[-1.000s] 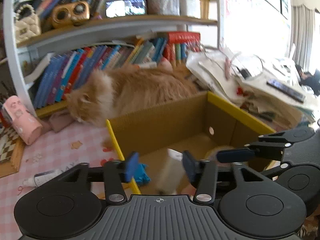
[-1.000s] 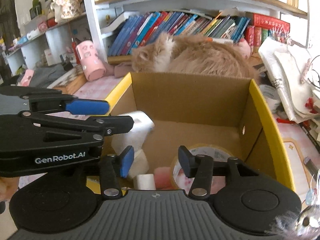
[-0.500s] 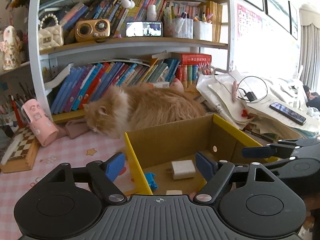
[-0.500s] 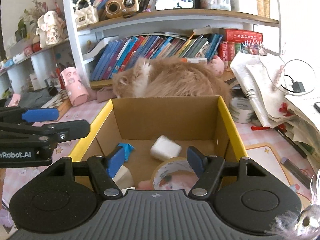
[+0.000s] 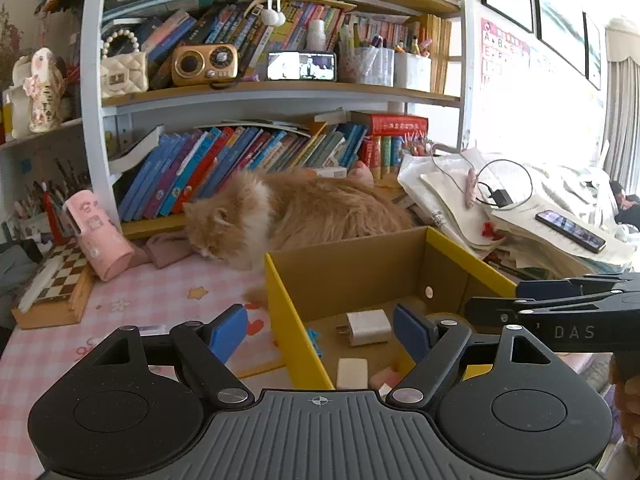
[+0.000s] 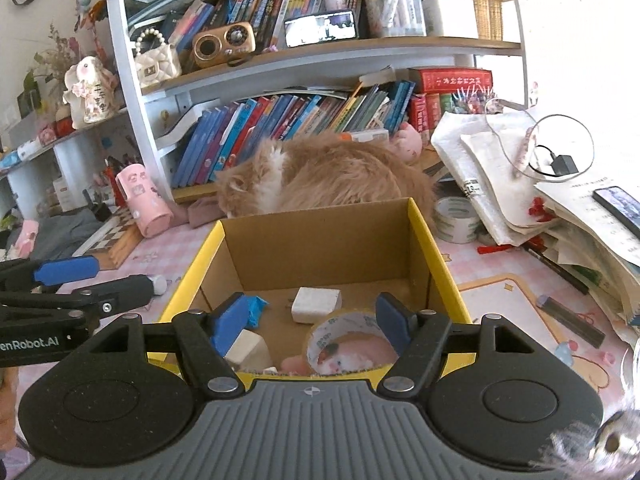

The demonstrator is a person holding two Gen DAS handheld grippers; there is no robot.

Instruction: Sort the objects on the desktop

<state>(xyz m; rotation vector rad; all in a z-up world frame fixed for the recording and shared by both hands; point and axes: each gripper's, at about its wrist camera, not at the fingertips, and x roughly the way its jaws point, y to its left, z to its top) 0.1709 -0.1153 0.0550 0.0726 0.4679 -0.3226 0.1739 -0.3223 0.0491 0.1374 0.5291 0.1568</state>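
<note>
Lying in the box point(image 6: 424, 224), the charger point(image 6: 316, 299) sits beyond both empty fingers point(image 6: 390, 318).

Both wrist views close, angled down; share cardboard box point(image 5: 384, 268) point(image 6: 320, 240), cat point(image 5: 304, 216) point(image 6: 320, 176), bookshelf point(image 5: 256, 96) point(image 6: 304, 60).

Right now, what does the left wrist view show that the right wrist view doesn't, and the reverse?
Left only: the right gripper seen from the side.
Right only: grey tape roll on the desk beside the box, a tape roll inside it, and the left gripper from the side.
Both: the cardboard box, white charger, blue clip, cat and bookshelf.
</note>
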